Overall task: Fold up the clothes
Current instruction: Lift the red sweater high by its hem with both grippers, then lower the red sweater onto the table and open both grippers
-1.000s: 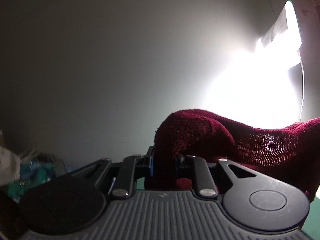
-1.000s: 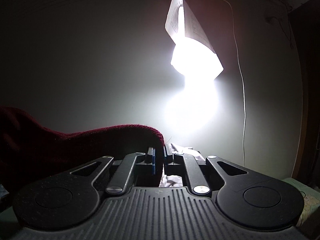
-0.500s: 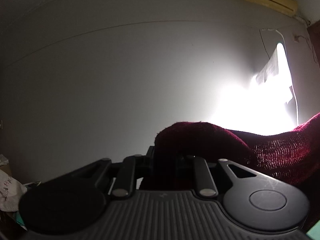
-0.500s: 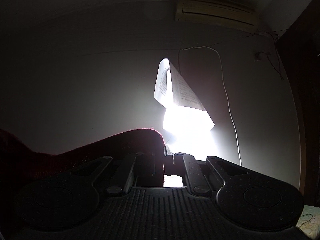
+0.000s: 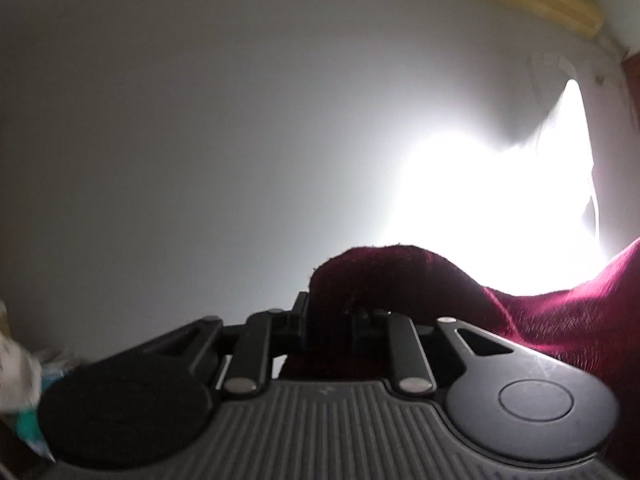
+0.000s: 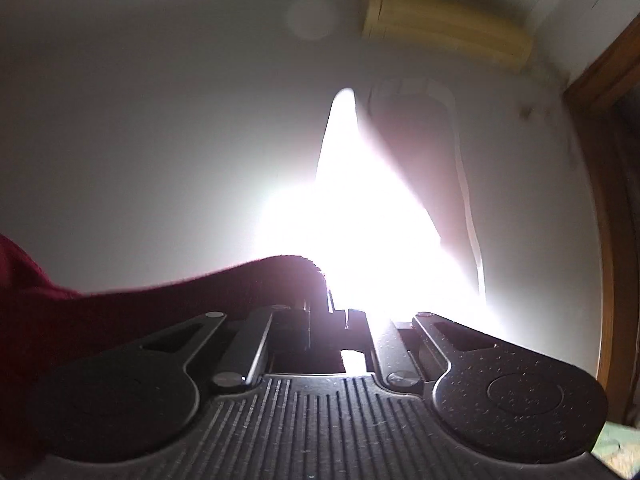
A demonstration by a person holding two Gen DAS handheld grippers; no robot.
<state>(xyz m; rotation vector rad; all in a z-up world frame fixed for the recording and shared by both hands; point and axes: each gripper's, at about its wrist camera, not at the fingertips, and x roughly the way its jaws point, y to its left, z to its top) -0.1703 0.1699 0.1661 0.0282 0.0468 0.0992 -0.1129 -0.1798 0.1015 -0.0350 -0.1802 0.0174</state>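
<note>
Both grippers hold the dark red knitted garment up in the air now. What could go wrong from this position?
1. The right gripper pinches only the very edge of the dark red garment, so the cloth may slip out.
2. The left gripper holds a thick bunched wad; the fold may come out uneven.
3. The bright lamp glares into both cameras, and the views are blurred, so the garment's hanging shape is hard to judge.

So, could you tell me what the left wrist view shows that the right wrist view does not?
Only the left view shows blurred white and teal clutter low at its left edge. Only the right view shows a wooden door frame. Both show the dark red garment, each gripper, left and right, shut on it, a bright lamp and an air conditioner.
</note>
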